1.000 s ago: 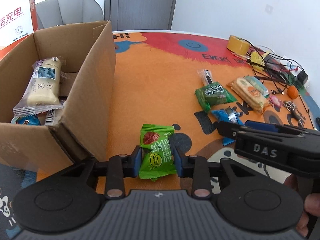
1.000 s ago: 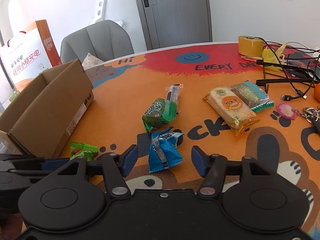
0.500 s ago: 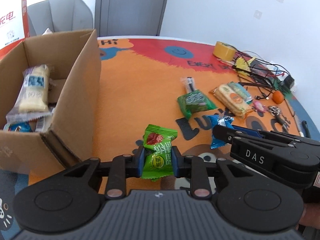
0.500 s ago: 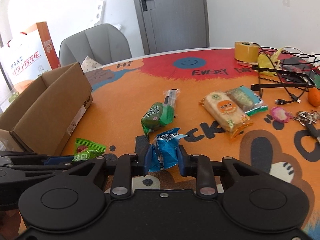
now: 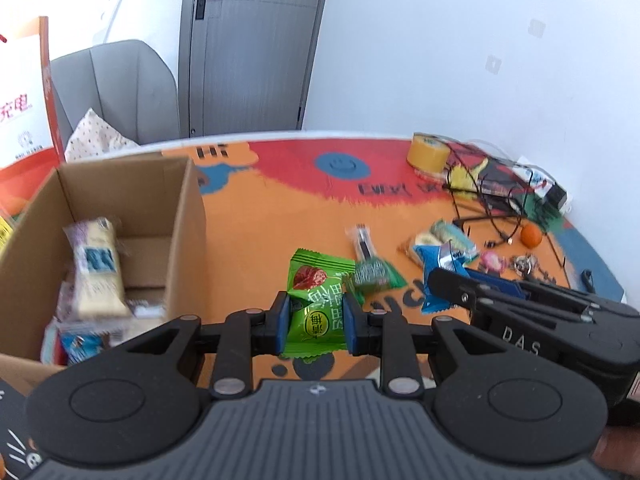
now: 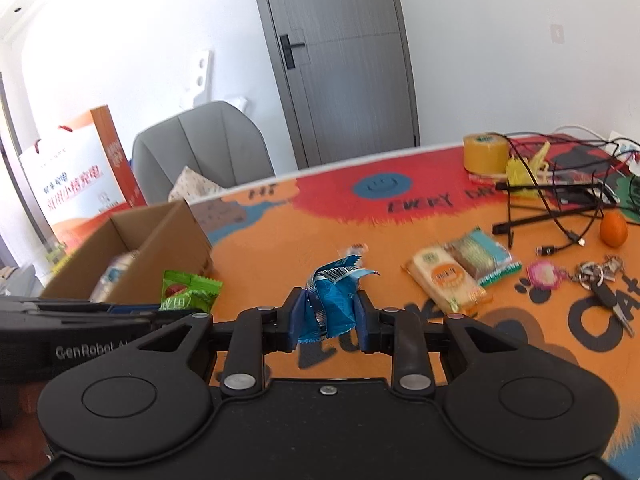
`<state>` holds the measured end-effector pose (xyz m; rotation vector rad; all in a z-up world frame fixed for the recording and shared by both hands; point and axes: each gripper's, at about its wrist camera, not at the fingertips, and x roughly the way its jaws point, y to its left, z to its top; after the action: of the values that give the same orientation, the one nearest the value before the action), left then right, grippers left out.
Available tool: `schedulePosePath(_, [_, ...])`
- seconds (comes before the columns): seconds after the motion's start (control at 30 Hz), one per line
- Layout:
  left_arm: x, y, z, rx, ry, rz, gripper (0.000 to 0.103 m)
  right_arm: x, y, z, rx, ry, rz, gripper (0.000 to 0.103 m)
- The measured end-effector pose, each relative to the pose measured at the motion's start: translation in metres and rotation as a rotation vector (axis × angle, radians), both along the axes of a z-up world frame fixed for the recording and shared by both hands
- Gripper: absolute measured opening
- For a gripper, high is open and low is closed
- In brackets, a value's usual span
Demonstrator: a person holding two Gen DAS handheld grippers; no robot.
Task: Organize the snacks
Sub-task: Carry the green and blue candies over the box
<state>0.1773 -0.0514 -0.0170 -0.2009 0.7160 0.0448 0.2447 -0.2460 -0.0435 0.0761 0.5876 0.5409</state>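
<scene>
Both packets now off orange table mat, door behind.

Glossy crinkled foil on green snack packet and blue snack packet; matt corrugated cardboard box; matt black plastic grippers.

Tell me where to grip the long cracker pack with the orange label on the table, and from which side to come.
Grip the cracker pack across its narrow width near the middle, coming from above. It lies flat and long on the table, so only its two long edges give the pads something to close on. Its far long edge lies right against the teal-wrapped pack, so one pad would probably have to wedge between them.
</scene>
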Motion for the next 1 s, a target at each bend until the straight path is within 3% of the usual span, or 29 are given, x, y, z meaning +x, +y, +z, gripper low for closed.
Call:
schedulePosePath(0.67, [-0.012,0.069,0.039,-0.005,-0.073,0.114,0.026,-0.004,0.049,0.036,0.020,-0.072,0.077,0.027])
schedulePosePath(1.0, [-0.016,0.117,0.040,-0.028,-0.076,0.196,0.026,-0.004,0.085,0.047,0.014,-0.090,0.123,0.027])
